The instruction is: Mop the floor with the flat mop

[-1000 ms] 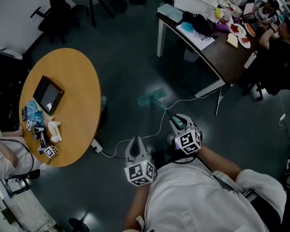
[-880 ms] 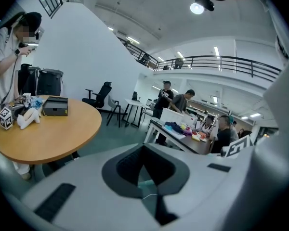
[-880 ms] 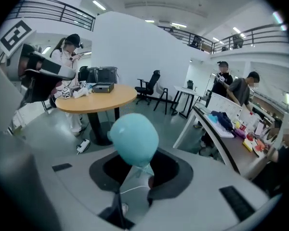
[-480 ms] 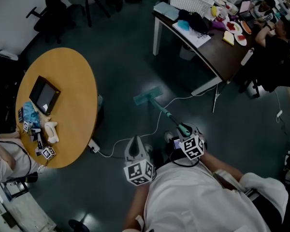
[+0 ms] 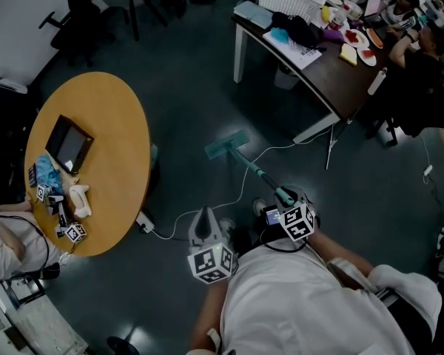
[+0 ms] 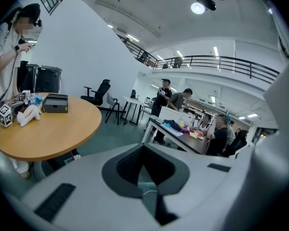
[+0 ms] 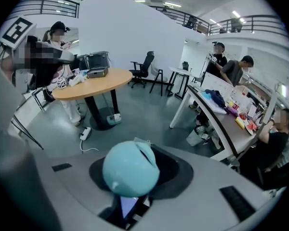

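Observation:
The flat mop has its teal head (image 5: 226, 146) lying on the dark floor ahead of me. Its thin handle (image 5: 255, 172) runs back to my right gripper (image 5: 286, 200), which is shut on the handle near its top. In the right gripper view the rounded teal end of the handle (image 7: 131, 170) fills the space between the jaws. My left gripper (image 5: 205, 228) hangs beside it at the left, away from the mop, with its jaws together and nothing in them (image 6: 147, 177).
A round wooden table (image 5: 107, 117) with a tablet and small items stands at the left, with a person beside it. A dark desk (image 5: 318, 76) with a basket and seated people is at the upper right. A white cable (image 5: 244, 191) and power strip (image 5: 146, 222) lie on the floor near the mop.
My right gripper has drawn back slightly toward my body with the handle. The mop head stays at about the same spot, and the left gripper has barely moved.

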`<state>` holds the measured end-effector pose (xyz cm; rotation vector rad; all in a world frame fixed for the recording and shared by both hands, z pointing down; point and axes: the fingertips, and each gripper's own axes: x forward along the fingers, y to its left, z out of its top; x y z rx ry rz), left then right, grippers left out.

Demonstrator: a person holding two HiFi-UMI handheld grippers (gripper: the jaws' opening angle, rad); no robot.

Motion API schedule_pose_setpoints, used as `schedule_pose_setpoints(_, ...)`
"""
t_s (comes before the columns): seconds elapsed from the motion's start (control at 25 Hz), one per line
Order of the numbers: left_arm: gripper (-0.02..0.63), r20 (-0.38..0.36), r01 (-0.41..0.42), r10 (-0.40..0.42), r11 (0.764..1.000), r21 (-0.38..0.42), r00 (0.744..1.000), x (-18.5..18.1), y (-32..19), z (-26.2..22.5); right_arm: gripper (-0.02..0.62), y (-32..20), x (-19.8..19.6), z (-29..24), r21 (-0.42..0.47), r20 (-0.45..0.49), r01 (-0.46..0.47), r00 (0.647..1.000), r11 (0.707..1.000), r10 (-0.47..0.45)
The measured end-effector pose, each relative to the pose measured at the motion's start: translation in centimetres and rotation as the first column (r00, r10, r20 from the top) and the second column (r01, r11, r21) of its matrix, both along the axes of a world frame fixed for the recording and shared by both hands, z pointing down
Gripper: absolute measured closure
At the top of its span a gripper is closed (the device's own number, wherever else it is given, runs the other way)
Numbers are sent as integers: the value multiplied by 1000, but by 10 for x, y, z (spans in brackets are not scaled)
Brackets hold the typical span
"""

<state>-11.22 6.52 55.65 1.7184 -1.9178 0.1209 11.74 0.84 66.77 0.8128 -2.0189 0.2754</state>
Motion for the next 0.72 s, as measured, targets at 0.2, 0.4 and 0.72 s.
schedule_pose_setpoints(0.2,601,-14,9,-9,1000,-1,1000,-6,3,2,477,6,-3,1,4,3,2,1000,1000,-2)
schedule_pose_setpoints(0.4,601,-12,7,-7,1000,5,1000,-7,2,1,477,3,-4,-7,38,23,-9,1000,999,8)
schedule_pose_setpoints(0.72,601,-13,-8,8,1000,10,1000,-4,-1,0,480,9,5,-7,29,-25,-20,999,999,21)
